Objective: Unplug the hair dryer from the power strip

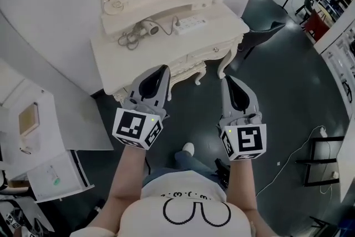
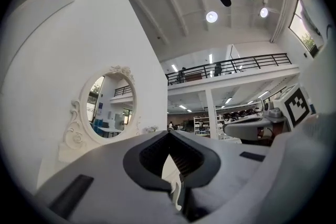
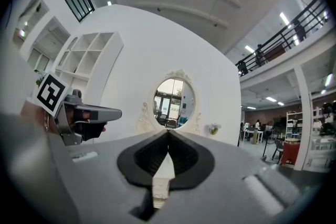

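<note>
Cream dressing table [image 1: 222, 29] on dark floor [image 1: 277, 97] bears hair dryer [image 1: 148, 29], power strip [image 1: 189, 24]; left gripper [image 1: 164, 69], right gripper [image 1: 227, 80]: jaws together.

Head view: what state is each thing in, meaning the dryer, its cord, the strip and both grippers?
left gripper: shut, empty, short of the table
right gripper: shut, empty
dryer: lying on the table, untouched
cord: bunched beside the dryer
strip: lying on the table; too small to tell whether a plug is in
</note>
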`<state>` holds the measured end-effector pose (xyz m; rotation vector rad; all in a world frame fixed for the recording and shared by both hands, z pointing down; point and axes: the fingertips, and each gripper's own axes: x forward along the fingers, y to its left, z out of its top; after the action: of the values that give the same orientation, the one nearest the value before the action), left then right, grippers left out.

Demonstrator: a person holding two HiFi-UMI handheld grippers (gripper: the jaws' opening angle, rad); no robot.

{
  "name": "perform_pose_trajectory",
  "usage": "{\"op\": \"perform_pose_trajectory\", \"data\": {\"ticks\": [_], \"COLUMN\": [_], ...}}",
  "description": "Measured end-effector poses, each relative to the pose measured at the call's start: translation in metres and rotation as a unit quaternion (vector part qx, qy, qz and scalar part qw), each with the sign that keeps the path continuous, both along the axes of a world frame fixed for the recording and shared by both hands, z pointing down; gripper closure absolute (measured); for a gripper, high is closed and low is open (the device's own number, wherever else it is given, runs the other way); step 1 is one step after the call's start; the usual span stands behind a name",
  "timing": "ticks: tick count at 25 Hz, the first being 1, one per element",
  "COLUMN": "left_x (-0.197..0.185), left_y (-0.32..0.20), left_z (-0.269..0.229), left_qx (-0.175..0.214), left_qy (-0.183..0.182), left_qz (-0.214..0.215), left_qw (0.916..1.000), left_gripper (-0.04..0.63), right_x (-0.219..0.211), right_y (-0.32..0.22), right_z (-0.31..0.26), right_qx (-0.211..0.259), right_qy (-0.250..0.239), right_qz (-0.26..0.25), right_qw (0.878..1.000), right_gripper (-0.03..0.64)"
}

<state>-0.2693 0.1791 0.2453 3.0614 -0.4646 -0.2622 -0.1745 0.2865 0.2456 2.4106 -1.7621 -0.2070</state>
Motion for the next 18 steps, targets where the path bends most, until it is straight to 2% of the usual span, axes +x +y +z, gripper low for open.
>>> {"op": "perform_pose_trajectory", "data": {"ticks": [5,6,9,13,18], "left_x": [0.051,0.059,0.078,0.099,0.125], "left_y": [-0.019,-0.020,-0.024,-0.033,-0.058], "left_z": [0.002,0.003,0.008,0.014,0.022], "left_qx": [-0.017,-0.019,-0.027,-0.033,-0.021], "left_qy": [-0.001,-0.001,-0.008,-0.019,-0.031], "left_qz": [-0.013,-0.015,-0.012,-0.009,-0.030], "left_qw": [0.9998,0.9997,0.9995,0.9992,0.9988], "left_gripper": [0.597,0.597,0.597,0.597,0.597], "right_x": [0.048,0.055,0.071,0.091,0.115], "right_y": [-0.028,-0.032,-0.042,-0.053,-0.071], "right_z": [0.005,0.005,0.000,0.003,0.010], "right_qx": [-0.020,-0.019,-0.004,0.013,0.015], "right_qy": [0.002,-0.005,-0.021,-0.027,-0.012], "right_qz": [-0.039,-0.051,-0.071,-0.067,-0.060], "right_qw": [0.999,0.999,0.997,0.997,0.998], "right_gripper": [0.619,0.579,0.577,0.614,0.614]}}
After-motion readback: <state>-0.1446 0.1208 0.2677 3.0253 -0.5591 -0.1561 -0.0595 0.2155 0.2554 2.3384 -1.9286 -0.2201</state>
